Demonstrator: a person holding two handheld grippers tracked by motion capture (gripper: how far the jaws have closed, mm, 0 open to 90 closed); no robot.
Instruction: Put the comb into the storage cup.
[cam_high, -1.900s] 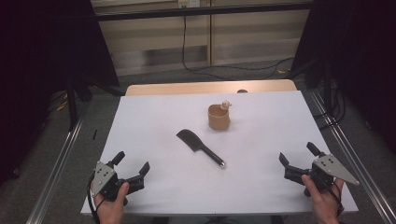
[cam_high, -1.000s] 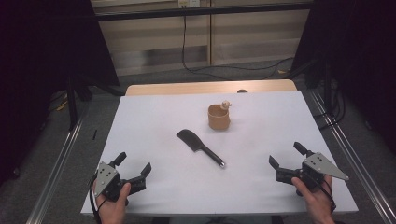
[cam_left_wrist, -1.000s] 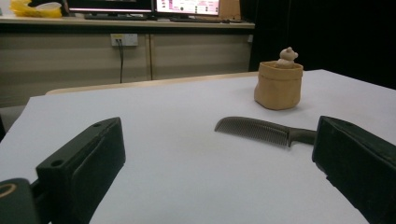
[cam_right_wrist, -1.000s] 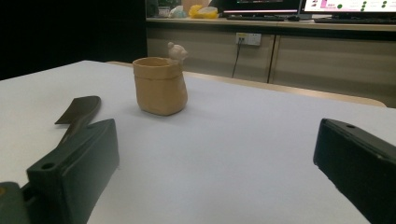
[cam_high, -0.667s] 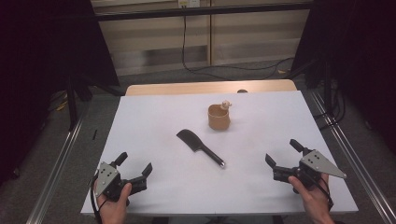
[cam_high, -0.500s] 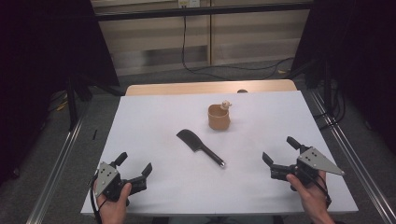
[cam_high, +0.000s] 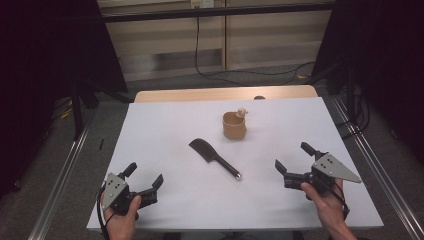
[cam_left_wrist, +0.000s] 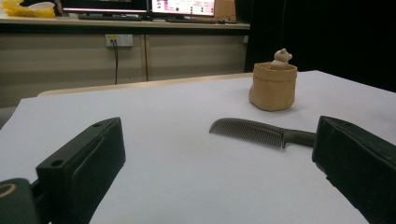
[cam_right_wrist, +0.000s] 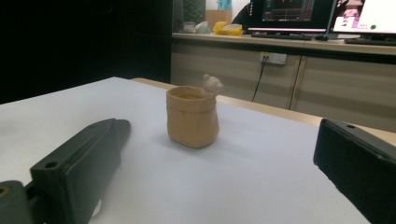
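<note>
A black comb with a handle (cam_high: 214, 158) lies flat in the middle of the white table (cam_high: 150, 130); it also shows in the left gripper view as the comb (cam_left_wrist: 261, 132). Behind it stands a tan pouch-shaped cup (cam_high: 234, 125) with a small bear figure (cam_high: 242, 111) on its rim, seen as the cup (cam_right_wrist: 192, 116) in the right gripper view and the cup (cam_left_wrist: 273, 87) in the left gripper view. My left gripper (cam_high: 144, 175) rests open near the front left corner, nothing between its jaws. My right gripper (cam_high: 293, 157) is open at the front right, right of the comb's handle end.
A wooden tabletop strip (cam_high: 225, 93) shows beyond the white sheet. Metal rails (cam_high: 60, 180) run along both sides of the table. A cabinet with a wall socket and cables (cam_high: 200, 45) stands behind; monitors (cam_right_wrist: 289, 11) sit on a counter.
My right gripper has moved left and slightly forward, toward the comb's handle. The left gripper, comb and cup have stayed put.
</note>
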